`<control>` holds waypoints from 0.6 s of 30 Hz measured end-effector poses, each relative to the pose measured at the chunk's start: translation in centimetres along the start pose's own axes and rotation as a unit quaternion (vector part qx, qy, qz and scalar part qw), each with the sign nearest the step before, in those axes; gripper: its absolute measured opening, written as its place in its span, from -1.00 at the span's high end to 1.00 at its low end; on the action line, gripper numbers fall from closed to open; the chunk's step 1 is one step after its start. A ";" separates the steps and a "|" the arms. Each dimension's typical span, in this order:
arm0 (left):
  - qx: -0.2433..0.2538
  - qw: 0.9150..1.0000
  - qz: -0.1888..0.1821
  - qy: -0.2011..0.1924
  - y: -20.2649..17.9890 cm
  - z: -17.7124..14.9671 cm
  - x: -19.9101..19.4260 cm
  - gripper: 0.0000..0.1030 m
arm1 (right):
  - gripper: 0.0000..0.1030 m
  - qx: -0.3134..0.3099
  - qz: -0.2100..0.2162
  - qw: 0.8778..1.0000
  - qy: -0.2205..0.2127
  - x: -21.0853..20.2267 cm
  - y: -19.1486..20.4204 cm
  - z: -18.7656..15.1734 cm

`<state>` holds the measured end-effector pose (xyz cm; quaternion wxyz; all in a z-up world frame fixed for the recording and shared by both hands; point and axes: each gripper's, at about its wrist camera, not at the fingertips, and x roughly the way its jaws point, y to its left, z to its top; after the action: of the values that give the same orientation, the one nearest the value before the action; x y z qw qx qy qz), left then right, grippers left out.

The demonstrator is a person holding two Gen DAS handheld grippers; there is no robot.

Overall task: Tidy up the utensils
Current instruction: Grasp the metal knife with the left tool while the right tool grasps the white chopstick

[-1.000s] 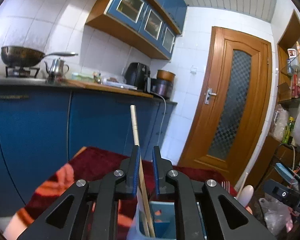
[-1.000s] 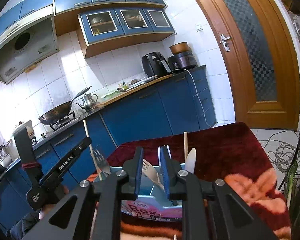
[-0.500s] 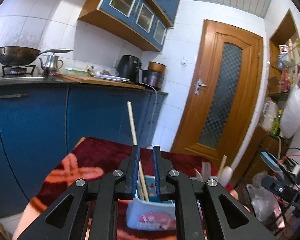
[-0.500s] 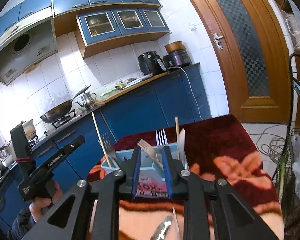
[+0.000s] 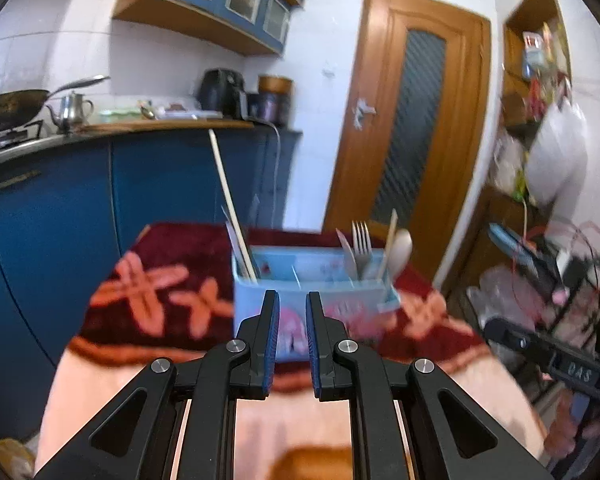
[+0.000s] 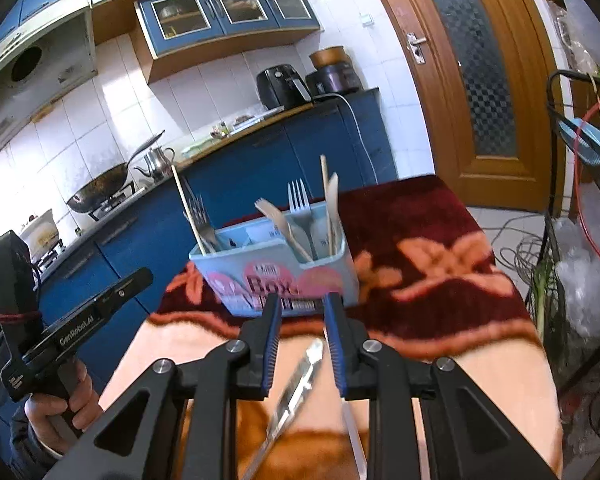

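A light blue utensil box [image 5: 312, 280] [image 6: 276, 264] stands on a red and peach blanket [image 5: 160, 280]. A long wooden chopstick [image 5: 228, 188] leans in its left compartment. A metal fork [image 6: 298, 200], a wooden fork [image 6: 276, 216] and a pale spoon stand in the right compartment. My left gripper [image 5: 292, 300] sits just in front of the box, its jaws a narrow gap apart with nothing between them. My right gripper [image 6: 299, 300] is open and empty, also short of the box. A metal knife [image 6: 296, 376] lies on the blanket under it.
Blue kitchen cabinets [image 5: 60, 208] and a counter with a wok run along the left. A wooden door [image 5: 416, 120] is behind the table. Shelves, bags and cables crowd the right side [image 6: 580, 272]. A hand holds the left gripper's body [image 6: 80, 320].
Both grippers have drawn back from the box. The chopstick has left the left jaws and the wooden fork the right jaws; both now stand in the box. The knife has come into view.
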<state>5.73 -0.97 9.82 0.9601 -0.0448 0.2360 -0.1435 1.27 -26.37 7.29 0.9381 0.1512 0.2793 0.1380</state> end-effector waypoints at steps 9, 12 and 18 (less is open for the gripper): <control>0.003 0.997 -0.021 0.077 -2.7 -3.4 0.8 0.74 | 0.42 0.013 -0.011 1.000 0.012 -1.7 -2.0 -3.0; 0.010 0.995 -0.019 0.094 -3.4 -4.2 1.7 0.74 | 0.37 0.012 -0.022 1.000 0.008 -2.2 -2.7 -3.6; 0.026 0.989 -0.032 0.143 -5.3 -5.6 4.2 0.74 | 0.31 0.011 -0.044 0.999 0.002 -2.5 -4.3 -4.5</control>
<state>5.27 -7.33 3.81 0.9124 -0.0063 0.3652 -0.1847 -2.53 -30.19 3.31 0.9409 0.1488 0.2894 0.0940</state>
